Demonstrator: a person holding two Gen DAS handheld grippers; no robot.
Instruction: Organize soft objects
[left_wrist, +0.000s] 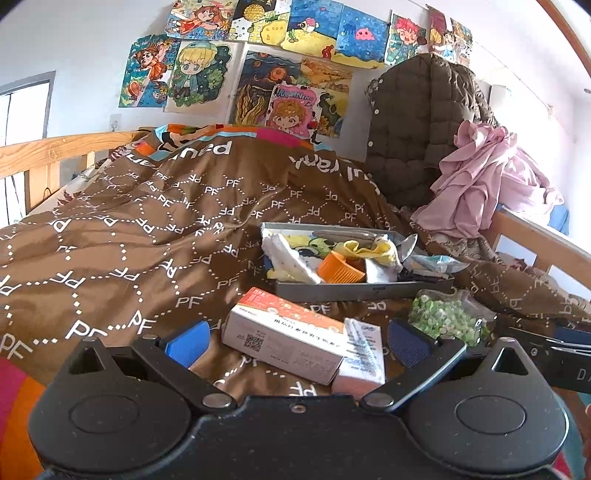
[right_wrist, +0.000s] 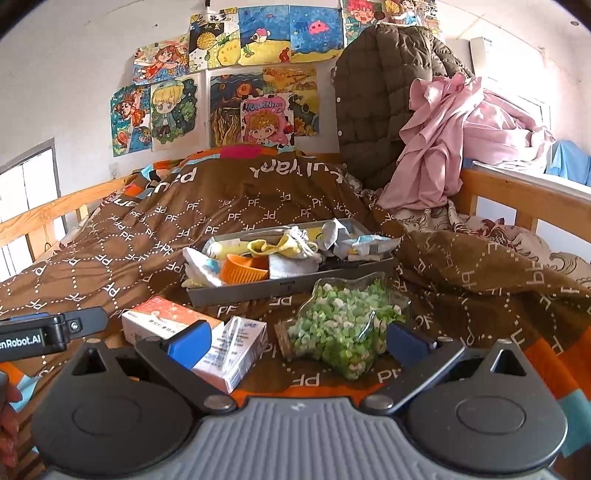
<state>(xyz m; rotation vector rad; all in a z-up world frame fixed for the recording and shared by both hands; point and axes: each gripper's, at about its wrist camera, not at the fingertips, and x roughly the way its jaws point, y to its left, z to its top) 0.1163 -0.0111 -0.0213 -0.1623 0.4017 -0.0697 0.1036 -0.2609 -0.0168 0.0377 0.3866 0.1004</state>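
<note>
Hovering low over the brown quilt (right_wrist: 258, 206), both grippers have jaws apart and empty. Right gripper (right_wrist: 297, 341) is nearer the bag of green bits (right_wrist: 340, 325), centre frame between its fingers; left gripper (left_wrist: 295, 341) frames two boxes (left_wrist: 284, 334). Grey tray (right_wrist: 288, 284) sits just beyond.

Both wrist cameras sit low over the brown quilt (left_wrist: 147, 229), facing the poster wall (right_wrist: 221, 92). The left view looks from left of the right view. Both share the grey tray (left_wrist: 343, 290), the boxes and the green-filled bag (right_wrist: 343, 325) close ahead.
</note>
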